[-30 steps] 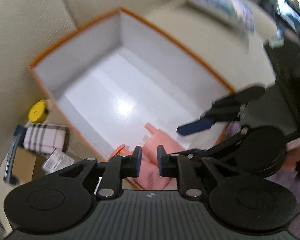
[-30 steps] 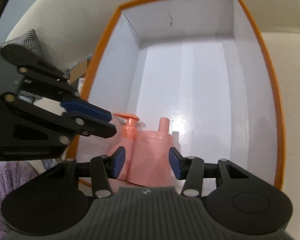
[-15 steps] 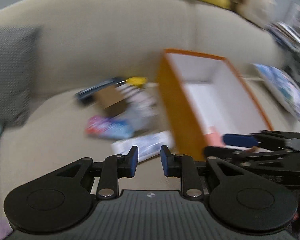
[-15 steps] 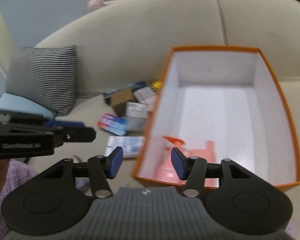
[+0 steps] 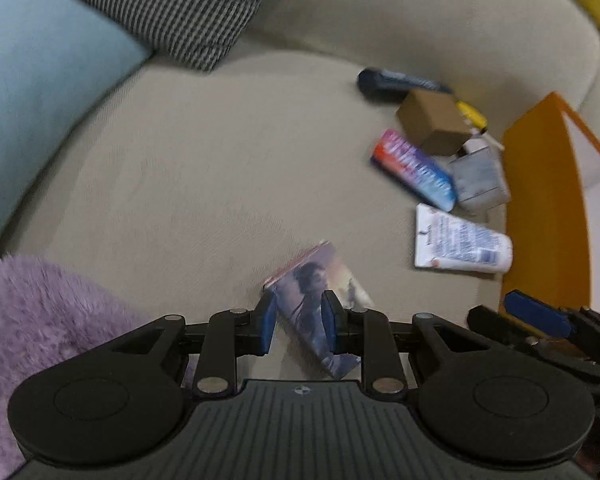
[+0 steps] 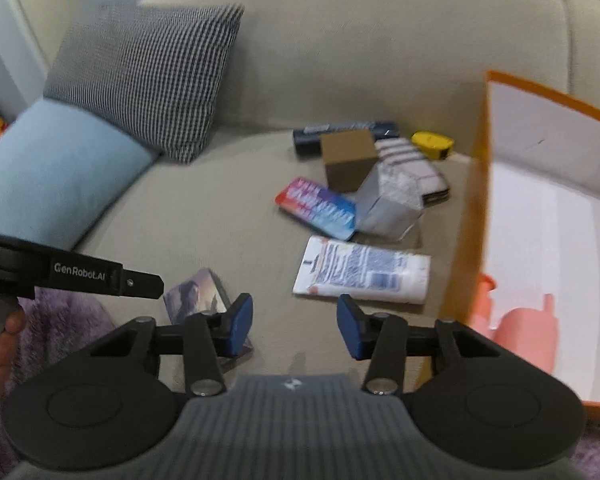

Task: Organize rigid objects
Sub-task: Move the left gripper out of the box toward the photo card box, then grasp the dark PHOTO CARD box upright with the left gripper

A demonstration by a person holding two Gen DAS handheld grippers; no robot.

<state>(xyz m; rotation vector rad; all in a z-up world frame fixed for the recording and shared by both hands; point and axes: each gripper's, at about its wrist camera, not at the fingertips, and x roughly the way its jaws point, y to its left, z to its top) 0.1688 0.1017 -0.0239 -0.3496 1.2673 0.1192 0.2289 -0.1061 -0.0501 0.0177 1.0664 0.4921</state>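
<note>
Down on the beige fabric sofa seat [image 5: 172, 184], a small flat card box with a purple printed picture [image 5: 316, 308] lies right between the blue pads of the left hand-held gripper [image 5: 296, 322]; the jaws sit partly spread on either side of it, and whether they touch it cannot be told. The right hand-held gripper [image 6: 295, 326] hangs with jaws wide apart, nothing between them, above bare cushion.

Just ahead of the right one lies a white squeezable tube with blue print [image 6: 362, 276]. Beyond that, a glossy red-and-blue flat pack [image 6: 316, 208], a crinkly silver-grey packet [image 6: 388, 204], a plain brown cardboard cube [image 6: 350, 158], a striped brown-and-white item [image 6: 416, 166], a dark blue long box [image 6: 342, 132] and a small yellow object [image 6: 432, 144] cluster together.

To its right stands an orange-edged cardboard box with white inner walls [image 6: 476, 200], holding pale pink plastic bottles [image 6: 524, 334] at its near end.

Far left rest a black-and-white checked pillow [image 6: 148, 76], a light blue cushion [image 6: 48, 168] and fluffy purple fabric [image 5: 40, 320].
</note>
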